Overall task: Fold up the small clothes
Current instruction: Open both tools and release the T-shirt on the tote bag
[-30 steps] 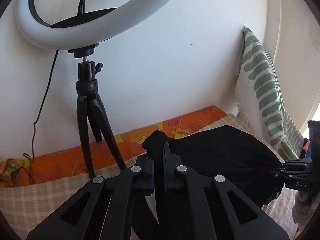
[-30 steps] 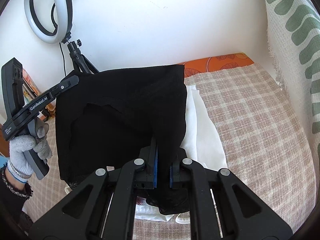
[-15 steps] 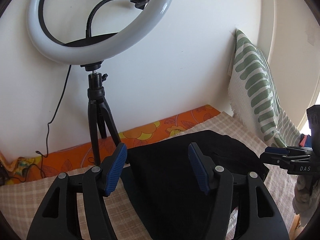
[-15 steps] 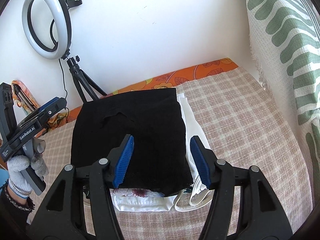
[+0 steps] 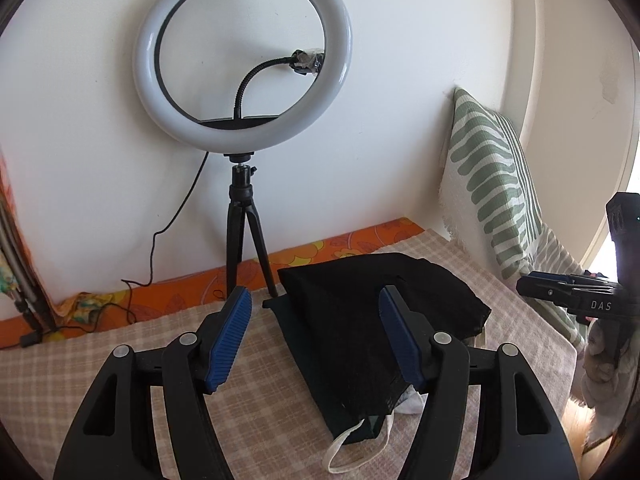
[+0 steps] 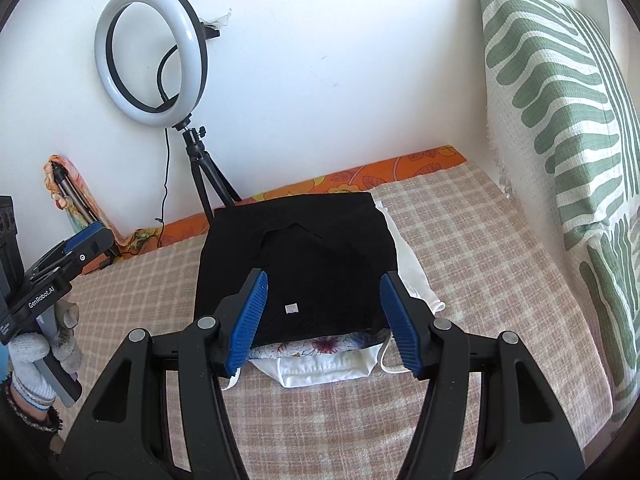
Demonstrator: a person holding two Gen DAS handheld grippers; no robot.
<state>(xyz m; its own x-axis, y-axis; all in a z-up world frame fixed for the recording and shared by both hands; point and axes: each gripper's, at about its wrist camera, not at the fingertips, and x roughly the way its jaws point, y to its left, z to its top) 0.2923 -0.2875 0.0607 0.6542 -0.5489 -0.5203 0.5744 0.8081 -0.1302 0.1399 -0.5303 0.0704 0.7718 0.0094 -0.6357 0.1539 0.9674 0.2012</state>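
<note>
Fingers of the right gripper (image 6: 322,320) stand wide apart with nothing between them, poised over the near edge of a folded black garment (image 6: 296,264). That garment lies flat on the checked bedcover (image 6: 472,264), stacked on white clothes (image 6: 332,368) that peek out just under the blue pads (image 6: 248,316). The left gripper (image 5: 316,338) is spread wide too, gripping nothing; the same black garment (image 5: 360,320) lies past its fingertips, nearer its right finger. Beyond both stands a ring light (image 5: 244,64) on a tripod against the wall, and a green-striped pillow (image 6: 560,92) leans far right.
</note>
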